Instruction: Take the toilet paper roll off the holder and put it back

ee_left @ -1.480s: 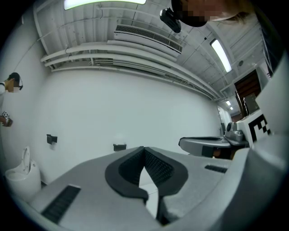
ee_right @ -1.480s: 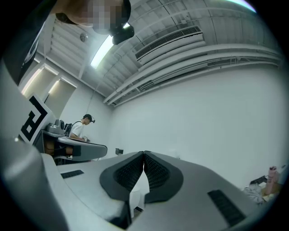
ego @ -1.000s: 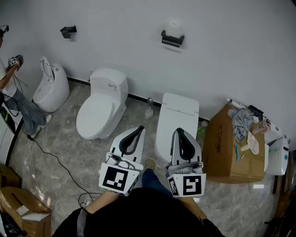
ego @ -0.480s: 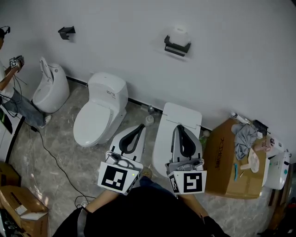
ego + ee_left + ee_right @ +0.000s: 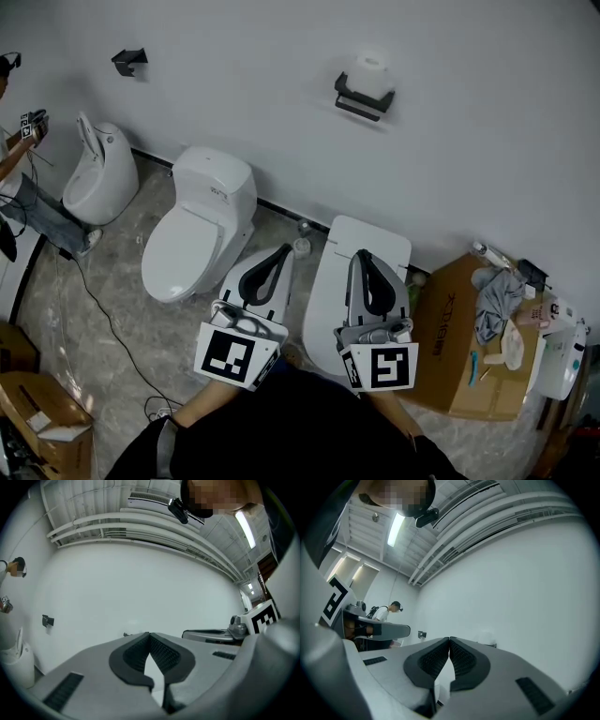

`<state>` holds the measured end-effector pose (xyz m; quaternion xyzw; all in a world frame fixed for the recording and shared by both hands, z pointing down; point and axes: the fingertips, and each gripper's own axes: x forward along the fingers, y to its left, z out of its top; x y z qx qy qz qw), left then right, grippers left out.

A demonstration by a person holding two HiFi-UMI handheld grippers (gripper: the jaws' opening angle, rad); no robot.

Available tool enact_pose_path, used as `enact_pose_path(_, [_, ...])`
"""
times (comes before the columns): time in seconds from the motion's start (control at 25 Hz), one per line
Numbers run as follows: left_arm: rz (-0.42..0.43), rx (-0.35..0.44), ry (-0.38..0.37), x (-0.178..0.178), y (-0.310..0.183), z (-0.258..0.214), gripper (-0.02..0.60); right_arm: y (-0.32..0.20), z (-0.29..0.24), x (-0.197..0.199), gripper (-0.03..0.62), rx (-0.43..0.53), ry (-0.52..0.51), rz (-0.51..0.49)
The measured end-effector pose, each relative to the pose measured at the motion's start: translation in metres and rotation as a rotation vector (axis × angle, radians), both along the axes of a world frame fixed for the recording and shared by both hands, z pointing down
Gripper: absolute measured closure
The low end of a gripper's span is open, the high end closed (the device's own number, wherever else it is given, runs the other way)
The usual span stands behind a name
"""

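The toilet paper roll (image 5: pixel 372 64) is set on the holder (image 5: pixel 364 97), fixed to the far wall. Below, the left toilet (image 5: pixel 197 230) and the right toilet (image 5: pixel 349 281) are placed side by side, with a cardboard box (image 5: pixel 448 328) to their right.

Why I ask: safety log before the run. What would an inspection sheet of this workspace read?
Surface: grey stone-look floor, white wall.
Job's things: toilet paper roll on the black holder, untouched.
Clutter: cardboard box with a cloth and small items on top; second box at lower left.
Grippers: left gripper and right gripper both shut, empty, short of the wall.
Cables: black cable trailing across the floor.
Surroundings: three toilets along the wall; a person at the left edge.
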<state>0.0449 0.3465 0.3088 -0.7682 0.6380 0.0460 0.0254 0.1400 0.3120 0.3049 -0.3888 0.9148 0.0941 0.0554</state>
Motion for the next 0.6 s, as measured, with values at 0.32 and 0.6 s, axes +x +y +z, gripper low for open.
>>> enact_pose_path(0.32, [0.014,-0.021,0.007,-0.015,-0.035,0.006,0.575,-0.03,0.004,-0.01,0.571,-0.011,0.007,0.018])
enact_pose_path(0.6, [0.081,-0.024,-0.006,-0.036,-0.084,0.01,0.575,-0.077,0.005,-0.026,0.571,-0.014,-0.015,0.087])
